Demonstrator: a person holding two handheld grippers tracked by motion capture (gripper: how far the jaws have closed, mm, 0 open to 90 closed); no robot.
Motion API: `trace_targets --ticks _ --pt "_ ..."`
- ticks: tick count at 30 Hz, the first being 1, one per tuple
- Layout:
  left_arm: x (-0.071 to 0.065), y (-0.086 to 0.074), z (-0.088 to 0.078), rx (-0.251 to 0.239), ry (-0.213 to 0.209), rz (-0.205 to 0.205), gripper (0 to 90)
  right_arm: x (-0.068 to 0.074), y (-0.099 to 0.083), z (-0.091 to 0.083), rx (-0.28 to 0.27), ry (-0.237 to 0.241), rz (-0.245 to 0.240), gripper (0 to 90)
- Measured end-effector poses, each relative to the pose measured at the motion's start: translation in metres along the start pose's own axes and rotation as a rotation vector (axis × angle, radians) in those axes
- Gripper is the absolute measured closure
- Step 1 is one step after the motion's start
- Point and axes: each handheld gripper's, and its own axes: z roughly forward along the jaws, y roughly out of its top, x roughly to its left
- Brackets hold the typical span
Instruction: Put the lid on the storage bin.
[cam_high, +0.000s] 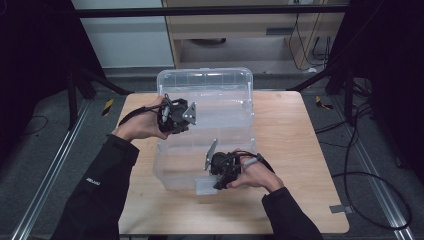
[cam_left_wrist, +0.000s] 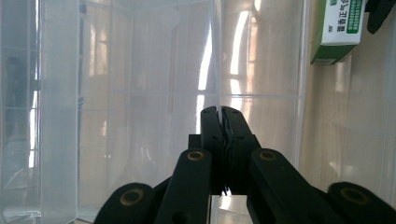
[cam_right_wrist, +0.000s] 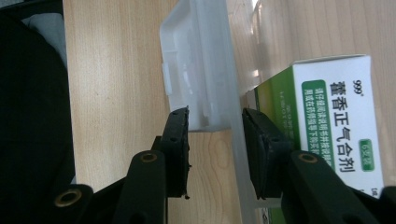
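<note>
High view: clear bin (cam_high: 202, 82) mid-table.
Left gripper (cam_high: 181, 116): clenched on bin's left wall.
Right gripper (cam_high: 223, 172): jaws straddle near-right latch (cam_right_wrist: 196, 70), grip unclear.
Nearer the latch: right hand.

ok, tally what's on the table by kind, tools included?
Clear plastic storage box: 1
Green-and-white medicine carton: 1
Handheld tools: 2, left tool and right tool
Total: 4

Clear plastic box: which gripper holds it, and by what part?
The left gripper is shut on the clear plastic box's thin wall edge. The right gripper has its fingers either side of the front latch; contact cannot be told.
</note>
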Motion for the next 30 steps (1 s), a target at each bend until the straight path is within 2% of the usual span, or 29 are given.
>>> trace_targets --ticks 19,30 --pt "-0.019 -0.003 -0.004 -0.012 -0.021 0.003 88.3 0.002 0.0 0.0 0.0 -0.013 -0.008 62.9" --pt "-0.026 -0.006 -0.004 -0.016 -0.045 -0.014 88.2 0.004 -0.001 -0.001 -0.016 -0.018 -0.007 62.6"
